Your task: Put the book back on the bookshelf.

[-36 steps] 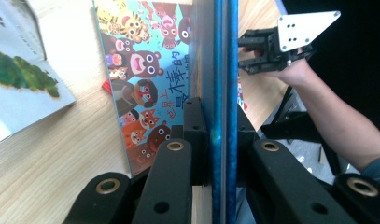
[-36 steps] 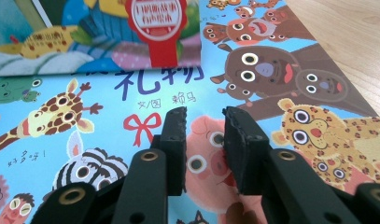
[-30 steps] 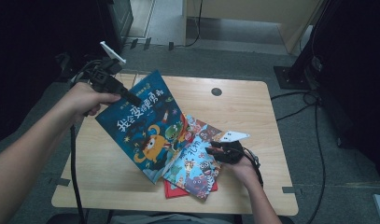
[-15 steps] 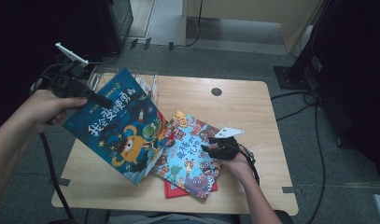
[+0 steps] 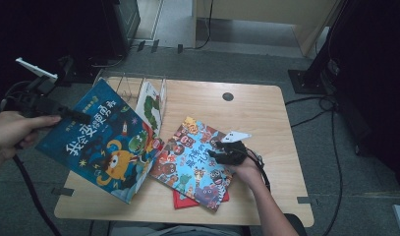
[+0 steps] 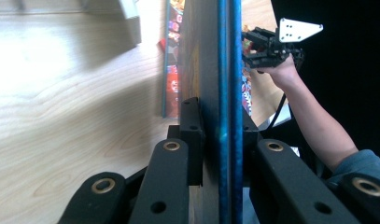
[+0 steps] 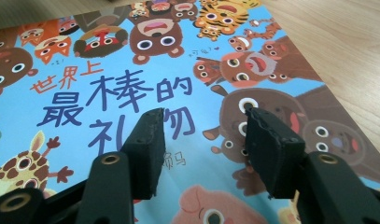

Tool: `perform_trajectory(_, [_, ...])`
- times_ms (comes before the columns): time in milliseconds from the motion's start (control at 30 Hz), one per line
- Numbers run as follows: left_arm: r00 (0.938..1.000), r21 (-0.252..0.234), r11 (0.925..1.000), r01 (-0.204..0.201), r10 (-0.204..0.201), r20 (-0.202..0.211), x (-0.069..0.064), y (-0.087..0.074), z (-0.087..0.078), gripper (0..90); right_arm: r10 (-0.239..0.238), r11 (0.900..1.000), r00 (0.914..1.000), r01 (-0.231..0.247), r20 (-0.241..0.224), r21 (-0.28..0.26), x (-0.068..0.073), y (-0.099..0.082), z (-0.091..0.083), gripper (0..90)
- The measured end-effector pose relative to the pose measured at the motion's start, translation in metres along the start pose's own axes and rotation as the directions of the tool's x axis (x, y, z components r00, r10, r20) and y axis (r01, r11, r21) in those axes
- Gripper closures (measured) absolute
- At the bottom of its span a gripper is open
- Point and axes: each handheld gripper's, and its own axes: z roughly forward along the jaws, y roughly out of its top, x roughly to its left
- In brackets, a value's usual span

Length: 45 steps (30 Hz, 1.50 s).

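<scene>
- Nearest, left gripper (image 5: pixel 82 117) clamps one dark blue book (image 5: pixel 106 142) by its edge, tilted above the table (image 5: pixel 266 118).
- Right gripper (image 5: pixel 213 152), jaws just opening with nothing between them, hovers over one light blue animal book (image 5: pixel 187 160).
- Beneath, one red book (image 5: pixel 180 200).
- Farthest, one upright book (image 5: pixel 151 105) in a wire rack (image 5: pixel 131 81).

Bare wood right of the wire book rack (image 5: pixel 138 86), small white book (image 5: pixel 152 102) leaning there, dark blue book (image 5: pixel 101 142) blocking its left, animal book (image 5: pixel 195 160) in front

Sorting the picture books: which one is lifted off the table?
The dark blue monster book, clamped edge-on in the left hand-held gripper; the light blue animal book lies flat.
</scene>
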Motion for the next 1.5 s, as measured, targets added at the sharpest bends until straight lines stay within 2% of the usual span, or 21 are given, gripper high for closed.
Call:
perform_trajectory(133, [0.9998,-0.007,0.9998,0.018,-0.018,-0.01,0.007,-0.008,-0.008,80.9,-0.026,0.9997,0.9996,0.026,0.007,-0.003,0.001,-0.001,0.001,45.6])
perform_trajectory(200, [0.9991,-0.03,0.9988,0.04,-0.04,-0.016,0.015,-0.015,-0.014,81.0,-0.047,0.9989,0.9988,0.047,0.011,-0.001,0.003,-0.001,0.002,43.7])
perform_trajectory(367, [0.9969,-0.055,0.9958,0.073,-0.074,-0.025,0.029,-0.027,-0.024,80.9,-0.052,0.9986,0.9986,0.052,0.006,-0.008,0.003,-0.002,0.002,43.3])
perform_trajectory(533, [0.9955,-0.061,0.9945,0.085,-0.088,-0.035,0.035,-0.031,-0.032,80.8,-0.063,0.998,0.998,0.063,0.008,-0.01,0.003,-0.002,0.002,42.7])
perform_trajectory(667, [0.9904,-0.077,0.9893,0.124,-0.128,-0.051,0.045,-0.033,-0.041,80.8,-0.066,0.9978,0.9978,0.066,0.008,-0.012,0.003,-0.003,0.002,42.1])
perform_trajectory(767, [0.9883,-0.082,0.9877,0.133,-0.139,-0.063,0.049,-0.032,-0.043,80.7,-0.067,0.9977,0.9977,0.067,0.009,-0.014,0.003,-0.003,0.002,42.0])
perform_trajectory(800, [0.9845,-0.095,0.9848,0.145,-0.153,-0.085,0.053,-0.029,-0.045,80.9,-0.067,0.9977,0.9977,0.067,0.009,-0.014,0.003,-0.003,0.002,42.0])
perform_trajectory(833, [0.9845,-0.095,0.9848,0.145,-0.153,-0.085,0.053,-0.029,-0.045,81.2,-0.067,0.9976,0.9977,0.067,0.009,-0.014,0.003,-0.003,0.002,42.0])
perform_trajectory(967, [0.9744,-0.115,0.9783,0.172,-0.187,-0.126,0.061,-0.02,-0.049,81.1,-0.065,0.9978,0.9978,0.065,0.01,-0.014,0.003,-0.003,0.003,41.7])
perform_trajectory(1200, [0.9666,-0.127,0.9717,0.199,-0.216,-0.137,0.07,-0.001,-0.047,82.3,-0.063,0.9978,0.9979,0.063,0.012,-0.019,0.003,-0.003,0.004,41.6])
perform_trajectory(1500, [0.9502,-0.166,0.9582,0.233,-0.26,-0.171,0.08,0.012,-0.061,82.6,-0.06,0.9978,0.9981,0.06,0.018,-0.029,0.004,-0.003,0.004,41.5])
